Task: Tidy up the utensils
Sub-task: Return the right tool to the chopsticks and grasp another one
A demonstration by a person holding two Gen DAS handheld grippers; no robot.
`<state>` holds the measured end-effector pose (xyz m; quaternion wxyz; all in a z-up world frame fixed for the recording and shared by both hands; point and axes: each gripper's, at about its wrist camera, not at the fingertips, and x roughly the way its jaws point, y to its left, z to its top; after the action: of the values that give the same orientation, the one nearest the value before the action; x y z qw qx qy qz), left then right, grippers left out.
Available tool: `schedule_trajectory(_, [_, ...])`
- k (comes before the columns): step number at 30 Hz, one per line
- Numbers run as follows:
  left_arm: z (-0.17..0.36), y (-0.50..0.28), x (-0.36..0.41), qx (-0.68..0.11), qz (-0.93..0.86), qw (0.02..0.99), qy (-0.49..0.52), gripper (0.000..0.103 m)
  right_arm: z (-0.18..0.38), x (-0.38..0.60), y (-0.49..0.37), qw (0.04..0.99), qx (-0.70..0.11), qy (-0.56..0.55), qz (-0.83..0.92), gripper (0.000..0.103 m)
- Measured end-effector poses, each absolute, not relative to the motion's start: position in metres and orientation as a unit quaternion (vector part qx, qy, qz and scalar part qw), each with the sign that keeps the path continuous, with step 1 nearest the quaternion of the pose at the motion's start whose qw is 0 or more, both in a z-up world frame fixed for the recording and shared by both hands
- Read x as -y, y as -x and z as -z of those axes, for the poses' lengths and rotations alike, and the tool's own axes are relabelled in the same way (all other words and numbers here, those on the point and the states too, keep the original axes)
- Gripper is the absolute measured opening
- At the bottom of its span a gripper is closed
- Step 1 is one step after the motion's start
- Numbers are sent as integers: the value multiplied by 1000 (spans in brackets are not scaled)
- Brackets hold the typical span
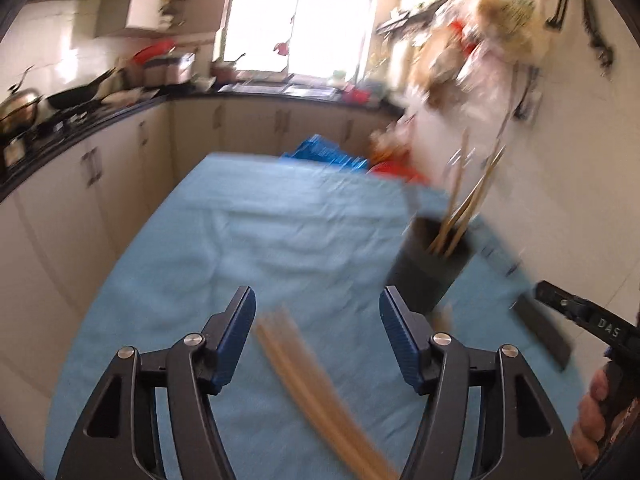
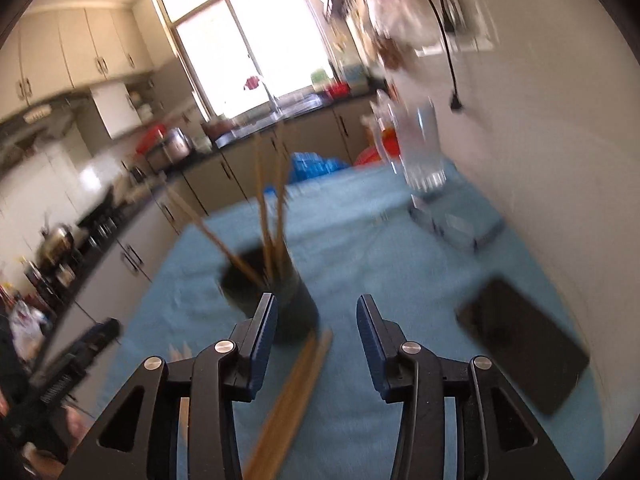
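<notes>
A black cylindrical holder [image 1: 430, 268] stands on the blue tablecloth [image 1: 260, 240] with several wooden chopsticks [image 1: 466, 208] upright in it. Loose wooden chopsticks [image 1: 316, 392] lie on the cloth below and between the fingers of my left gripper [image 1: 318, 308], which is open and empty. In the right wrist view the holder [image 2: 276, 296] with its chopsticks [image 2: 268, 220] stands just ahead of my right gripper [image 2: 316, 316], which is open and empty, with loose chopsticks [image 2: 292, 396] lying on the cloth beneath it. Both views are blurred by motion.
A black phone [image 2: 524, 344] lies on the cloth by the white wall; it also shows in the left wrist view [image 1: 542, 336]. A clear glass [image 2: 420, 148] and a transparent case [image 2: 456, 226] sit further back. Kitchen counters with pans [image 1: 76, 98] run along the left.
</notes>
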<state>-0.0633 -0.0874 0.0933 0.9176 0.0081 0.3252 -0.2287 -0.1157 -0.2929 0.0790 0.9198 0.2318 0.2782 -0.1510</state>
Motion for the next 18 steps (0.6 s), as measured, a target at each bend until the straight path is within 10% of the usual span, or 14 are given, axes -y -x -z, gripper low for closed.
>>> schedule_trajectory(18, [-7, 58, 34, -422, 170, 890, 17, 70, -3, 286, 111, 846, -417, -307, 130, 30])
